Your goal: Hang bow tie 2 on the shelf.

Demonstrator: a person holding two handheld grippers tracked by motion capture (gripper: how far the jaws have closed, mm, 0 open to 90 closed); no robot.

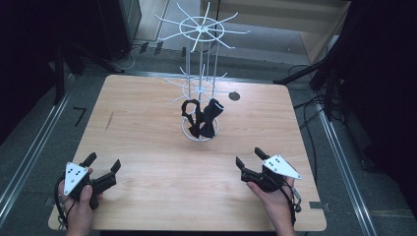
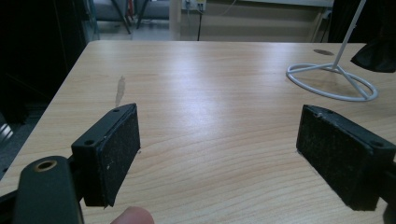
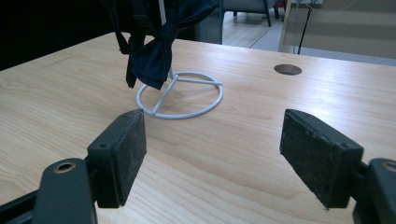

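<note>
Both tools [image 1: 104,164] [image 1: 248,158] gape over bare table [image 1: 147,147], near its front edge.

White wire rack [image 1: 200,83], black bow ties [image 1: 201,119], pale wood-grain table [image 1: 147,147], blk grippers w/ grey plates

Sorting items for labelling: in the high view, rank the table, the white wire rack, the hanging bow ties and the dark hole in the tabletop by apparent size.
1. table
2. white wire rack, though it rises toward the camera, which enlarges it
3. bow ties, taken together
4. dark hole
</note>
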